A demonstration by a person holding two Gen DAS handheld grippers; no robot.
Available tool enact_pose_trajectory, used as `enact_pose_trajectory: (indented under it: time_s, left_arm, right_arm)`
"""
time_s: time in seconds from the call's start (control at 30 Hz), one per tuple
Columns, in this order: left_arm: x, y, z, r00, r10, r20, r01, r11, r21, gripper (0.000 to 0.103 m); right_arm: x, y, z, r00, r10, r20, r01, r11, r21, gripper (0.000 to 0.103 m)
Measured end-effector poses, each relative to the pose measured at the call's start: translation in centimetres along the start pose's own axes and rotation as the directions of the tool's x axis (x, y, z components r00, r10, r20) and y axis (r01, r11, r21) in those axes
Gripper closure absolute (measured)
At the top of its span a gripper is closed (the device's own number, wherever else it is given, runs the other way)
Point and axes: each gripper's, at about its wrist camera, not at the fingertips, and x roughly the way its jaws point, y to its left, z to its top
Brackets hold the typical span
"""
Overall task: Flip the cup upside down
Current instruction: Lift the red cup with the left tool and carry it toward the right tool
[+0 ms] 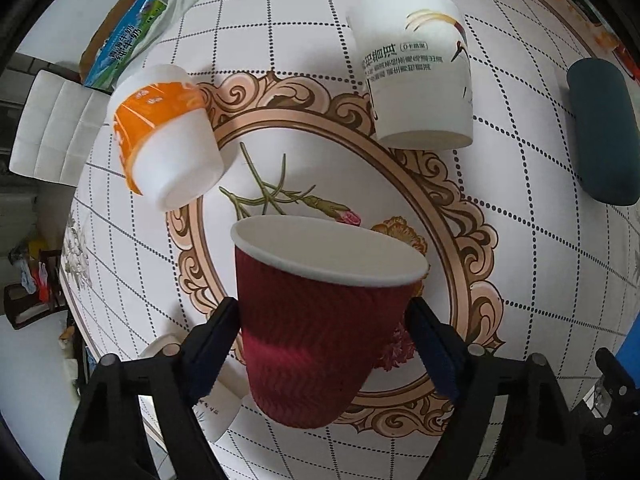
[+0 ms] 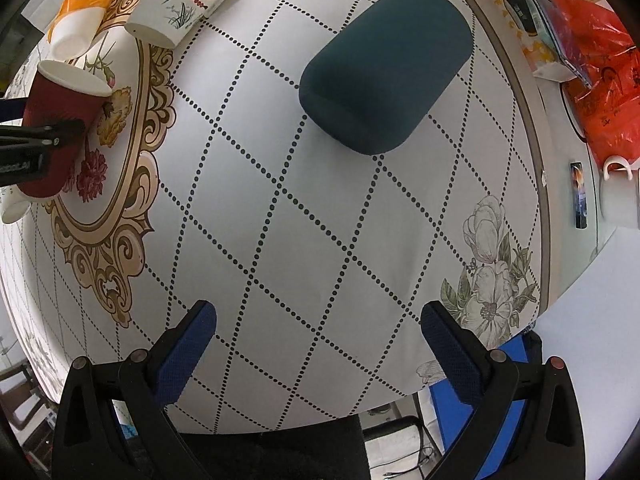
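Left gripper point(image 1: 322, 332): jaws clamped on red cup point(image 1: 320, 320) at both sidewalls; cup upright, mouth up, tilted slightly, over the ornate frame print at tabletop point(image 1: 520, 184) centre; contact w/ the surface cannot be told. Right gripper point(image 2: 318, 340): jaws apart, nothing between, above tabletop near its edge. Beyond red cup: orange-banded cup point(image 1: 164, 136) and white printed cup point(image 1: 416, 68), both upside down. Dark teal case point(image 2: 386, 68) lies well apart, to the right.

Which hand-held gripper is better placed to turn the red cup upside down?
Left. The left hand-held gripper already has its fingers on both sides of the upright red paper cup; the right hand-held gripper is open, far from it.
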Motion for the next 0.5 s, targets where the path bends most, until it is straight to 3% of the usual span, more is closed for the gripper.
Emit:
enact_pose_trajectory:
  time_s: [0.3, 0.5]
  left_arm:
    - [-0.2, -0.2, -0.3, 1.000, 0.003, 0.024, -0.003, 1.000, -0.011, 0.024]
    - [-1.0, 0.3, -0.8, 0.998, -0.051, 0.026, 0.053, 0.994, -0.090, 0.024]
  right_arm:
    - [-0.6, 0.1, 0.0, 1.000, -0.002, 0.009, 0.002, 1.000, 0.005, 0.000]
    - [-1.0, 0.3, -0.4, 1.000, -0.003, 0.012, 0.003, 1.000, 0.007, 0.000]
